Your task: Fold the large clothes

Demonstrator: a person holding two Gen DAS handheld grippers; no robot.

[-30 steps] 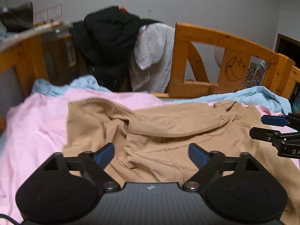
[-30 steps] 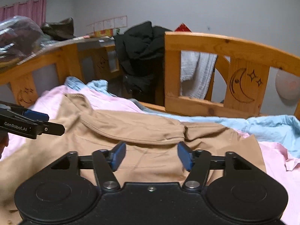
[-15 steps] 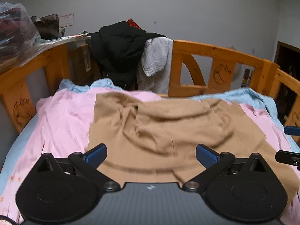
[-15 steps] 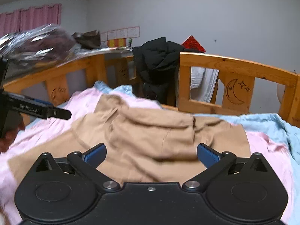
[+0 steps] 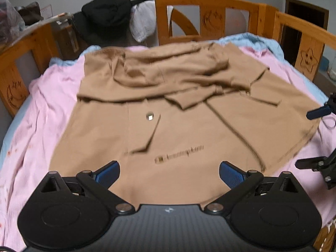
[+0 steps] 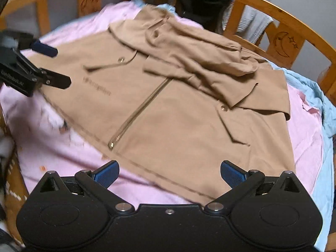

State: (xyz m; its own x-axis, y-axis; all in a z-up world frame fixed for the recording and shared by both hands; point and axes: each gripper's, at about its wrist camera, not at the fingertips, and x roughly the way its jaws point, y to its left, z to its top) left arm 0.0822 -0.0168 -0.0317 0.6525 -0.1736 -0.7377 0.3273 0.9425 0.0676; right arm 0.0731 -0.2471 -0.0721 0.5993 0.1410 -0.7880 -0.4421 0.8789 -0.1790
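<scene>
A tan zip-front jacket (image 5: 189,130) lies spread on the pink sheet, its hood and sleeves folded over its upper half. My left gripper (image 5: 169,174) hovers open over the near hem below the printed logo, with nothing pinched. In the right wrist view the jacket (image 6: 178,115) runs diagonally. My right gripper (image 6: 169,174) stands open above the hem's right part, its pads off the cloth. Each gripper shows in the other's view: the right gripper (image 5: 313,137) at the right edge, the left gripper (image 6: 52,65) at the left edge.
The pink sheet (image 5: 42,115) covers the bed, with a light blue blanket (image 6: 315,96) along the far and right sides. Wooden rails (image 5: 210,4) enclose the bed. Black clothes (image 5: 105,14) and a white cloth (image 5: 142,23) hang over the far rail.
Both grippers have drawn back from the folded hood toward the near hem, so the whole jacket front now shows. The right jaws have spread much wider, the left a little.
</scene>
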